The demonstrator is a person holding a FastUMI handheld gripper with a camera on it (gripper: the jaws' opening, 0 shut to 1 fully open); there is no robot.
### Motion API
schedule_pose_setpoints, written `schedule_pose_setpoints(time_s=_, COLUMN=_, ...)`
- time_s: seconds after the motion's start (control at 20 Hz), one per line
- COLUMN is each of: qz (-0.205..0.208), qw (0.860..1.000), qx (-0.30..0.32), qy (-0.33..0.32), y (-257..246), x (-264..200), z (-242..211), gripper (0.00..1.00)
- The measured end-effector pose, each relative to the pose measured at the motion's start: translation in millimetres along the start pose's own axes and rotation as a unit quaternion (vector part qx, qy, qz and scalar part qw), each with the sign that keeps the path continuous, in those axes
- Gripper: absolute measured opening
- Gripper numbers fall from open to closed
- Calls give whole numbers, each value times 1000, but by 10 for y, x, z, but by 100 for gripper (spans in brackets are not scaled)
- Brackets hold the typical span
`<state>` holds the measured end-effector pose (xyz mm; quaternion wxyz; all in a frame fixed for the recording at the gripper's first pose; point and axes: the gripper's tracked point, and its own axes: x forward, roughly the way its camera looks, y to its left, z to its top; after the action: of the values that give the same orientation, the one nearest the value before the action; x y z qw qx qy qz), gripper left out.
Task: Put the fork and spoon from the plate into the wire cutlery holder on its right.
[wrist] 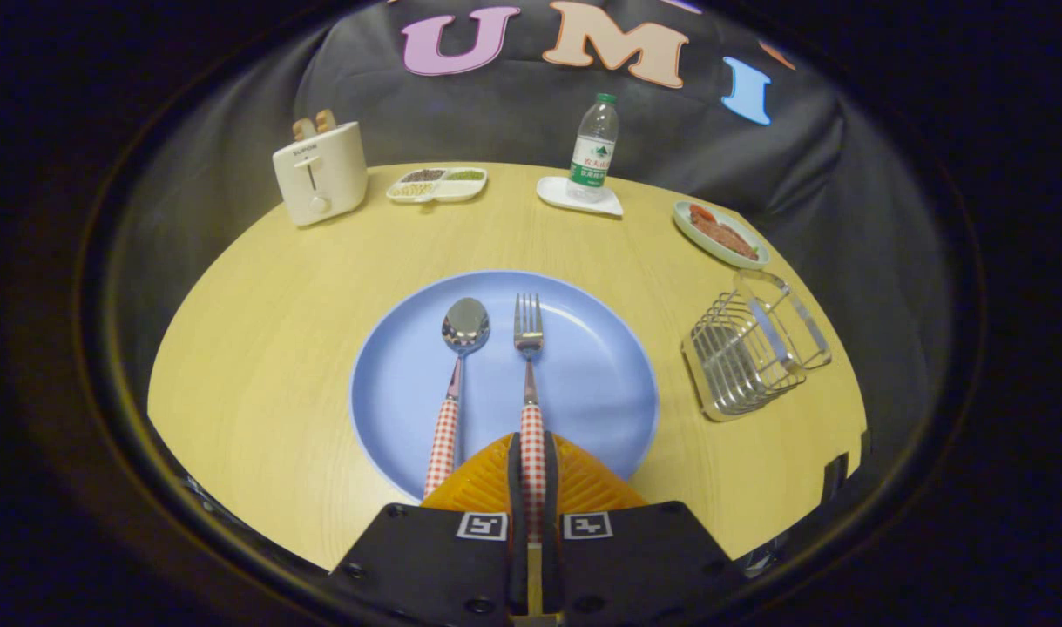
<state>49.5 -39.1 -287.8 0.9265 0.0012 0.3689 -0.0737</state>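
A blue plate (600,383) lies on the wooden table straight ahead of me. On it lie a spoon (457,366) and a fork (528,348), side by side, both with red-checked handles and metal heads pointing away. My gripper (532,453) is shut on the fork's checked handle, which runs between the two fingers; the tines reach out beyond them. The spoon lies just left of the fingers, untouched. The wire cutlery holder (748,353) stands on the table to the right of the plate, empty and upright.
At the table's far side stand a cream toaster (320,172) with bread in it, a divided dish (437,185) of grains, a water bottle (593,148) on a white coaster, and a small plate with food (720,233) beyond the holder.
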Motion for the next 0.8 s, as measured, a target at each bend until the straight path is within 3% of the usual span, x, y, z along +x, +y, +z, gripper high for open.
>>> schedule_pose_setpoints(time_s=0.25, qz=-30, qw=999, qx=17, qy=4, y=-192, x=-298, z=197, gripper=9)
schedule_pose_setpoints(time_s=0.4, qz=-50, qw=997, qx=60, qy=17, y=-333, x=-509, z=292, gripper=9)
schedule_pose_setpoints(time_s=0.8, qz=-141, qw=970, qx=186, qy=72, y=-1012, x=-1081, z=537, gripper=9)
